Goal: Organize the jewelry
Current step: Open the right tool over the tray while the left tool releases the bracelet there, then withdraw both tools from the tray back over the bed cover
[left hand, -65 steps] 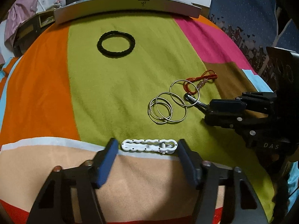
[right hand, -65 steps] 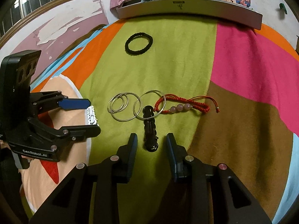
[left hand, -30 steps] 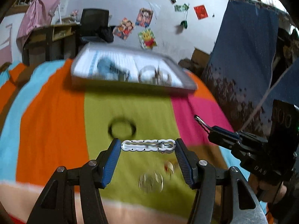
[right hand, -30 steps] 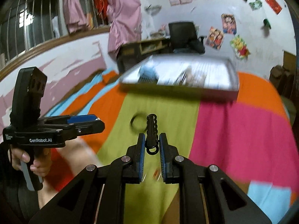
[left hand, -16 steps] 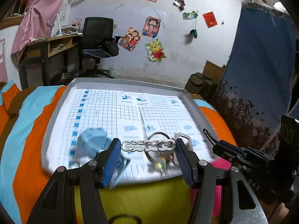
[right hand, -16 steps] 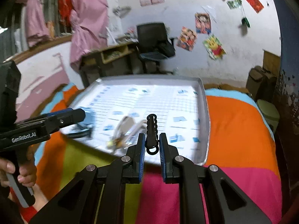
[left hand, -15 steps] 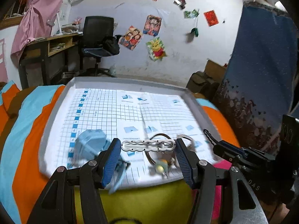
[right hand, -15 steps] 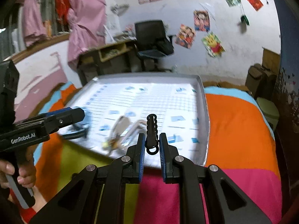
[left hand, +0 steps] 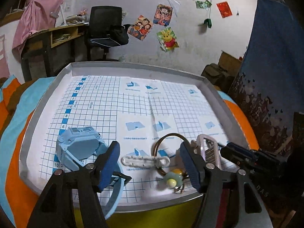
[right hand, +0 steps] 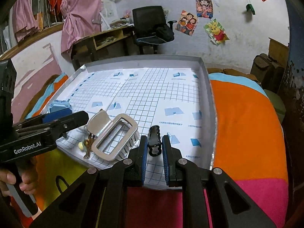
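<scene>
We see the left claw (left hand: 150, 163) spread wide over the near part of a shallow grey tray (left hand: 133, 65) lined with blue-gridded paper. A white hair clip (left hand: 145, 161) lies between its blue pads (left hand: 110, 166), clear of both, apparently resting on the paper, though the blur there makes this hard to settle. Just left of it sits a light blue watch (left hand: 79, 148), its strap running out over the tray's near rim. To the right lie a brown hoop (left hand: 167, 138) with a yellow-and-green charm (left hand: 172, 178), and a pale pink claw clip (left hand: 207, 148).

From the right wrist view, the right claw (right hand: 154, 157) is parted a little, and a black hair clip (right hand: 154, 138) sits between its fingers (right hand: 143, 159) with a gap on each side, on the tray's paper near the right-hand wall. A large silver-looking clip (right hand: 114, 136) lies just left of it. A hand (right hand: 11, 178) grips the left tool's handle. The tray rests on a bed with an orange, pink and green striped blanket (right hand: 247, 133).
</scene>
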The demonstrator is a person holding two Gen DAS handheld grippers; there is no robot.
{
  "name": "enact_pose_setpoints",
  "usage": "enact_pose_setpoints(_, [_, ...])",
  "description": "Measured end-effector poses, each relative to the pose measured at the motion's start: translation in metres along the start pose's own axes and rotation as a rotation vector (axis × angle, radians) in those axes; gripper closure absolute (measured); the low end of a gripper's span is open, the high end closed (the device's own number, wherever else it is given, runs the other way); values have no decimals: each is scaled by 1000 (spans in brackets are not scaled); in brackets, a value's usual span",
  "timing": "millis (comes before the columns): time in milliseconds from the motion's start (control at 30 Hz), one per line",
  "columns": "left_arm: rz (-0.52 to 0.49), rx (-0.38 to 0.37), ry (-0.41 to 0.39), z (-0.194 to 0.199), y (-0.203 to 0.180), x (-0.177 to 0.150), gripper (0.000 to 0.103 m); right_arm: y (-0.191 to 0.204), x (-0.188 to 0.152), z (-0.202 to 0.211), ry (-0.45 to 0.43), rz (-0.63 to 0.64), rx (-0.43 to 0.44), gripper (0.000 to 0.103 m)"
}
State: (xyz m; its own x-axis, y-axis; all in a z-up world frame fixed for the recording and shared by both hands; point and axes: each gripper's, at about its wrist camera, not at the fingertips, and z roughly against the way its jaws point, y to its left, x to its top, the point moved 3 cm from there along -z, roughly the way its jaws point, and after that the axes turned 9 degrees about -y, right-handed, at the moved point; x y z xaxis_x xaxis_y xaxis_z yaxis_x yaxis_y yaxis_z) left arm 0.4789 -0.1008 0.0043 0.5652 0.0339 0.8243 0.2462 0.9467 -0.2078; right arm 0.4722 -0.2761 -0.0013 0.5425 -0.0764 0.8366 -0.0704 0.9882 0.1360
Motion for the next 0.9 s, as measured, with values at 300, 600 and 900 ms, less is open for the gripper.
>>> enact_pose_setpoints(300, [34, -11, -123, 49, -9, 8, 20, -6, 9, 63, -166, -29, -5, 63])
enact_pose_setpoints(600, [-7, 27, -332, 156, -17, 10, 0, 12, 12, 175, -365, -2, 22, 21])
enact_pose_setpoints(900, [-36, 77, -481, 271, -24, -27, 0, 47, -10, 277, -486, 50, 53, 1])
